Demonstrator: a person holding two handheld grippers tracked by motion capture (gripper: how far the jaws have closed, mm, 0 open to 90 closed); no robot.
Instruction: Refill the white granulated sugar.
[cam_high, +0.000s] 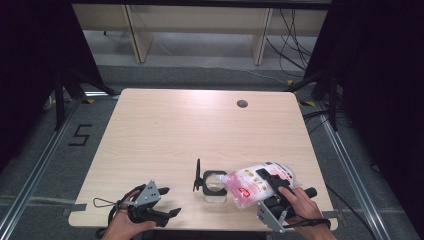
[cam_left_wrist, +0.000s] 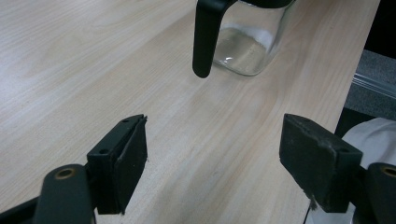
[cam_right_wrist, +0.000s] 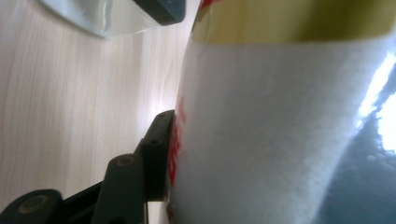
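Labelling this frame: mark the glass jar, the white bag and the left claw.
glass jar (cam_high: 214, 187): high view, clear body under the black lid.
white bag (cam_high: 250, 184): high view, middle of its printed face.
left claw (cam_left_wrist: 212, 163): left gripper view, midway between open jaws.

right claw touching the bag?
Touching. Right gripper view: the right claw has its jaw flat against the white bag, no gap.

One glass jar (cam_high: 215, 187), one white bag (cam_high: 257, 184), two grippers: left gripper (cam_high: 167, 202), right gripper (cam_high: 267, 182).
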